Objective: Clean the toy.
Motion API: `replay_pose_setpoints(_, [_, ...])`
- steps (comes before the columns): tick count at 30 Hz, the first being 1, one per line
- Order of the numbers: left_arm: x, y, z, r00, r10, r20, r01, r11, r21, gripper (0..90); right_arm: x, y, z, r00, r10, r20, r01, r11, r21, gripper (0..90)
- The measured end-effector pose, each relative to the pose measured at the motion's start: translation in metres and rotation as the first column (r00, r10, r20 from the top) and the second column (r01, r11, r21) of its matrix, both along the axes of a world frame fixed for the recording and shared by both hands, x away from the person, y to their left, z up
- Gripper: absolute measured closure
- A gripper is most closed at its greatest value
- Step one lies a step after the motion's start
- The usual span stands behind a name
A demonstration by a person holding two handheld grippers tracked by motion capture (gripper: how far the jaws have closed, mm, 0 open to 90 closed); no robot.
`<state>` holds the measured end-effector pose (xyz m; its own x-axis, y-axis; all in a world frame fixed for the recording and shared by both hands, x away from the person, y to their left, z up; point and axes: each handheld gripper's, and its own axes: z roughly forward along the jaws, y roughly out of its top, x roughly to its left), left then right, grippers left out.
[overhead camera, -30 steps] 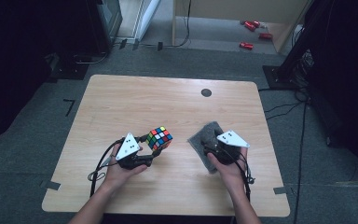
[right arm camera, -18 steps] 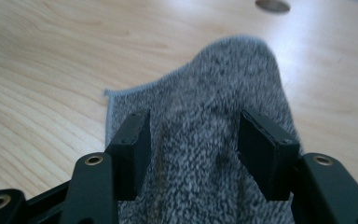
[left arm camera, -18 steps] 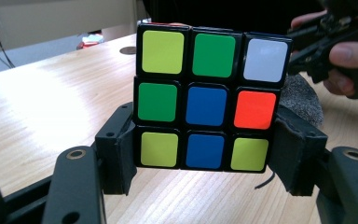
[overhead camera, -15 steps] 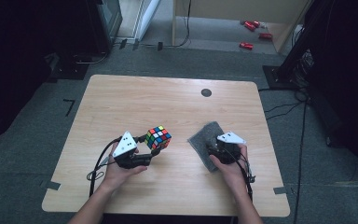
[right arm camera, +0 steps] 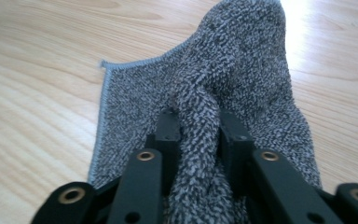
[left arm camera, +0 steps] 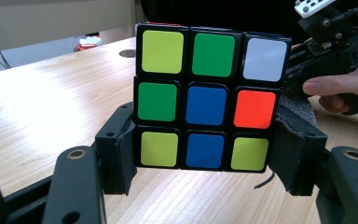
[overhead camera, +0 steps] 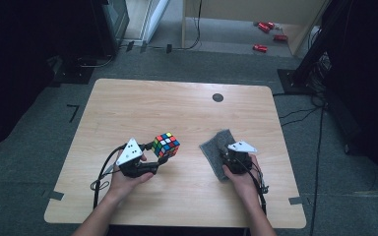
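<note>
A colourful puzzle cube (overhead camera: 166, 144) is held just above the wooden table (overhead camera: 177, 108), left of centre. My left gripper (overhead camera: 158, 158) is shut on its lower row; in the left gripper view the cube (left arm camera: 209, 97) sits between the two pads (left arm camera: 121, 154) with green, blue and yellow tiles facing the camera. A grey cloth (overhead camera: 215, 148) lies on the table's right half. My right gripper (overhead camera: 228, 156) has just been closing and now pinches a raised fold of that cloth (right arm camera: 200, 140) between its jaws, with the cloth's hemmed corner lying flat to the left.
A small dark round hole (overhead camera: 218, 97) marks the table near its far edge. Cables trail from both grippers toward the near edge. Dark stands and red items sit on the floor beyond the table.
The right gripper has sunk onto the grey cloth and its jaws have closed on a fold of it. The left gripper and cube have stayed put.
</note>
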<state>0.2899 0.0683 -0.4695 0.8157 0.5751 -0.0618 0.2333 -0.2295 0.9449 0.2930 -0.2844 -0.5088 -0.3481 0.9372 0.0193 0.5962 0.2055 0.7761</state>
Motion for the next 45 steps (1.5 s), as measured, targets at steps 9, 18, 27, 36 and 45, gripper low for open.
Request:
replay_pose_setpoints(9, [-0.002, -0.003, -0.002, 0.9998, -0.005, 0.02, 0.005, 0.9996, 0.029, 34.2, -0.017, 0.019, 0.029, 0.9937, 0.092, 0.065, -0.104, 0.968, 0.227, 78.0])
replay_pose_setpoints(18, [-0.009, -0.015, -0.007, 0.9949, -0.092, 0.043, 0.09, 0.9954, 0.031, 34.2, -0.049, 0.056, 0.075, 0.9327, 0.243, 0.267, -0.342, 0.83, 0.441, 77.8])
replay_pose_setpoints(27, [-0.018, -0.019, -0.006, 0.9794, -0.181, 0.088, 0.18, 0.9834, 0.02, 34.4, -0.055, 0.071, 0.076, 0.9128, 0.295, 0.283, -0.395, 0.815, 0.425, 77.8])
replay_pose_setpoints(36, [-0.02, -0.017, -0.003, 0.9747, -0.192, 0.115, 0.189, 0.9814, 0.032, 34.5, -0.044, 0.059, 0.066, 0.9403, 0.263, 0.216, -0.335, 0.824, 0.456, 77.6])
replay_pose_setpoints(45, [-0.019, -0.015, 0.001, 0.9737, -0.189, 0.128, 0.187, 0.982, 0.024, 34.6, -0.034, 0.054, 0.049, 0.9726, 0.204, 0.112, -0.231, 0.901, 0.367, 77.6])
